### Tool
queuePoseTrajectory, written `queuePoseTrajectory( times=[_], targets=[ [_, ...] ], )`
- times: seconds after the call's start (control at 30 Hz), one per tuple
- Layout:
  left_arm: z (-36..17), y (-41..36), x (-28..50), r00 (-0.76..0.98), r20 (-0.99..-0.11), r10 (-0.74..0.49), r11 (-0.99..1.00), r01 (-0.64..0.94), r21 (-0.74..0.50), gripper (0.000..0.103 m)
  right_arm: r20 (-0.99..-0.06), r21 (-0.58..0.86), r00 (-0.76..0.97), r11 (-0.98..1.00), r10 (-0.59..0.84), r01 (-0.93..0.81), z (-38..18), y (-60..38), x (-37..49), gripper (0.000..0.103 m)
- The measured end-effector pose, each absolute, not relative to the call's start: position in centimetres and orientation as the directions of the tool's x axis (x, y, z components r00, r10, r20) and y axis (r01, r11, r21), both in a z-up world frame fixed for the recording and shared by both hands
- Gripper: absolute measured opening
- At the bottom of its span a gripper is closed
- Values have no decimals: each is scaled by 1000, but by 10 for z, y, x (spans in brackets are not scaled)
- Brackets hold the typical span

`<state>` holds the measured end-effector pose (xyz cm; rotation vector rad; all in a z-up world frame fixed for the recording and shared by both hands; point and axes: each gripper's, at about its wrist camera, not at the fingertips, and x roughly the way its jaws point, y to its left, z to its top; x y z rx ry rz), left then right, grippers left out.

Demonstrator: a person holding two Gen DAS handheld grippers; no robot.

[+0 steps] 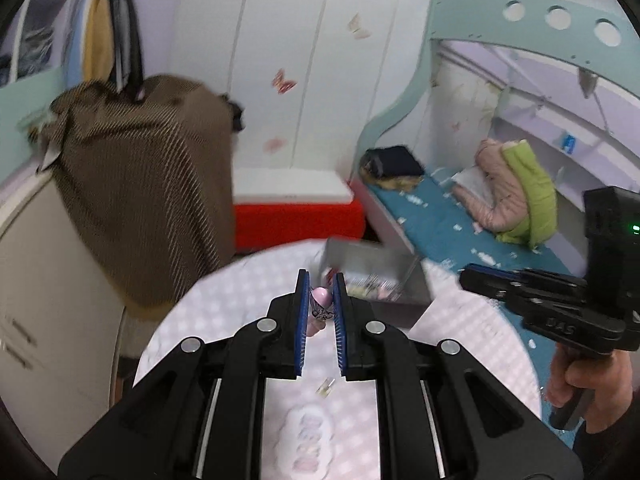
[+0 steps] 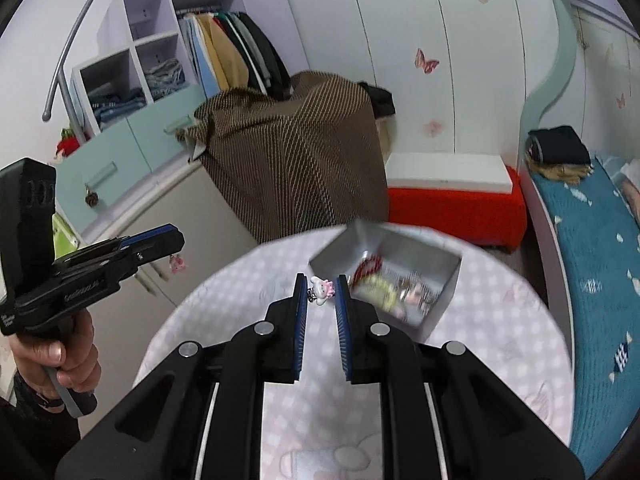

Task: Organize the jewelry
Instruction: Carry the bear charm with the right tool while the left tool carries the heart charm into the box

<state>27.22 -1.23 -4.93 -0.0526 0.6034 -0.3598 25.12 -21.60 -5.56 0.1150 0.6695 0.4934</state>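
Observation:
My left gripper (image 1: 321,294) is shut on a pink charm (image 1: 322,299) with a small dark metal clasp, held above the round table (image 1: 224,320). My right gripper (image 2: 321,292) is shut on a white and pink cartoon charm (image 2: 323,289), also above the table (image 2: 500,340). A grey open box (image 2: 448,276) with several jewelry pieces inside stands just past both grippers; it also shows in the left wrist view (image 1: 404,276). A small gold clip (image 1: 326,387) lies on the table under my left gripper. Each gripper shows from the side in the other view (image 1: 480,280) (image 2: 176,240).
The round table has a pink checked cloth. A brown striped cloth (image 2: 296,152) covers furniture behind it. A red bench (image 2: 456,204) with a white top stands at the wall. A bed with a blue cover (image 2: 592,272) is at the right.

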Motion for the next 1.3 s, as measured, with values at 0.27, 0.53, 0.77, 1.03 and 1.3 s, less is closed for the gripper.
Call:
queuePoseTrajectory(
  times=[0.27,0.53,0.77,1.03,1.3],
  targets=[
    [-10,-52,318,756,-523,-394,915,375,-147,12,-576,279,674,887,462,-369,-28,-227,295,13],
    [-21,-84,372,698,-596,-398,910,381,-162,12,-651,271,640,912,409,-307,-42,-226,326,13],
    [-45,-98,400,656,-653,-378,917,364,-165,13,-685,284,617,922,386,-262,-58,-230,337,16],
    [-50,-90,409,676,-660,-327,939,310,-148,73,-681,296,629,927,374,-230,-56,-238,340,44],
    [-36,-67,385,762,-601,-241,969,228,-99,95,-642,281,697,944,319,-173,-48,-247,328,96]
  ],
)
